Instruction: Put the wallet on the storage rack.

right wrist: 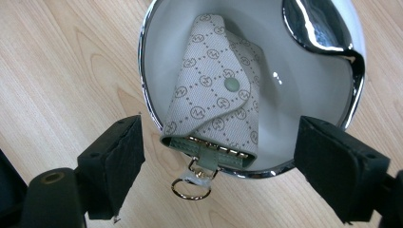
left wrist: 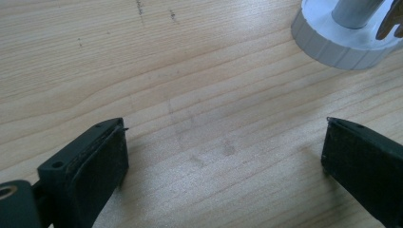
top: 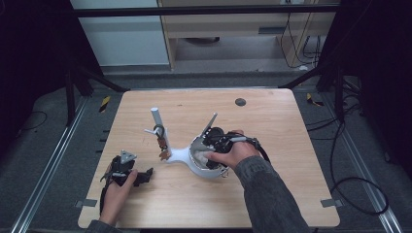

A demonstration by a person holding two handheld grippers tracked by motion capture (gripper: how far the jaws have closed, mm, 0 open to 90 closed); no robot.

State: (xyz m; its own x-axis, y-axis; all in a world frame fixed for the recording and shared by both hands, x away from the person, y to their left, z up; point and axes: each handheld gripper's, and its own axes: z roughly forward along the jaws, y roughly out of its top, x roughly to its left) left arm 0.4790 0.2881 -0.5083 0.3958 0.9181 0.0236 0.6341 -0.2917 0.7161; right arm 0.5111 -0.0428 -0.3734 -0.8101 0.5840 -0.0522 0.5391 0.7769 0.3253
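A grey-white patterned key pouch point(right wrist: 214, 90) with a green snap lies in the white, chrome-rimmed bowl point(right wrist: 304, 80) of a stand. Its metal ring point(right wrist: 189, 188) hangs over the near rim. My right gripper point(right wrist: 221, 123) points down over the bowl point(top: 200, 170) with its jaws apart on either side of the pouch, pads off it. In the high view the right gripper point(top: 210, 141) sits above the bowl. My left gripper point(left wrist: 225, 126) rests open on bare wood, nothing between its jaws, left of the stand point(top: 145, 174).
The stand's upright grey post point(top: 156, 120) carries small hooks with keys point(top: 163, 148) hanging from them. Its round white base point(left wrist: 332, 47) lies just beyond the left gripper. A dark round spot point(top: 240, 102) marks the wooden table point(top: 272, 184) at the far side.
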